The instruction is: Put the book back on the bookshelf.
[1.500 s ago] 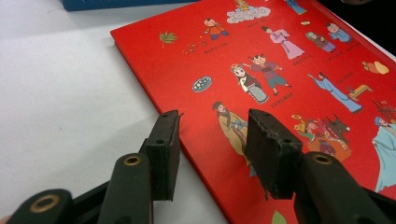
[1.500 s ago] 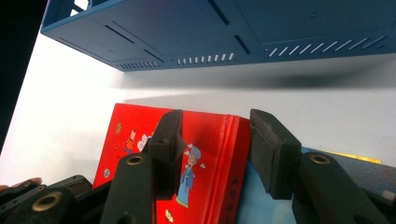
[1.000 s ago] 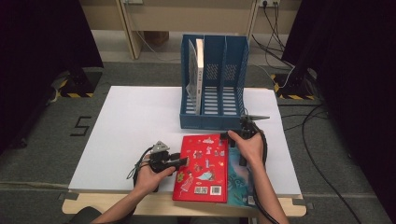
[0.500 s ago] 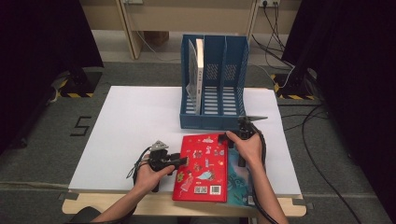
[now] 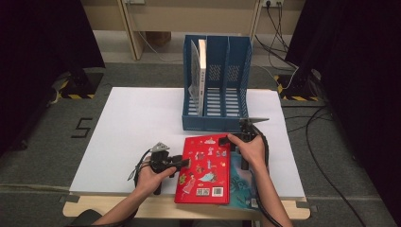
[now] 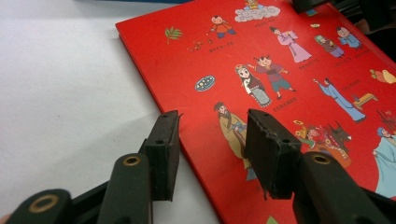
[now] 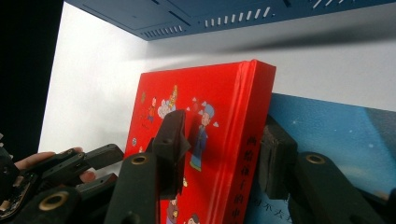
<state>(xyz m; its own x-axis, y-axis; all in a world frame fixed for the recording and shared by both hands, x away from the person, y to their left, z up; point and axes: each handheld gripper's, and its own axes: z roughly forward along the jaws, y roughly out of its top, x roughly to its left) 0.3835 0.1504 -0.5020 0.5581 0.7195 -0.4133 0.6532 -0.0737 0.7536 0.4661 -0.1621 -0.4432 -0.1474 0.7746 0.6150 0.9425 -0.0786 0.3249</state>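
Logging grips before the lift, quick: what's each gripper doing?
Left gripper: open, jaws astride the red picture book's edge.
Right gripper: open astride its spine.

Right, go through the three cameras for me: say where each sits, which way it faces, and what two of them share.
High view: fixed above the person's edge of the table, facing forward and down at the blue file rack and the red book; both forearms and hands enter from the bottom.
Left gripper view: rides the left gripper, looking along its jaws, which straddle the book's edge.
Right gripper view: rides the right gripper, its jaws either side of the book's spine, the rack beyond.
Shared: both gripper views show the red book.
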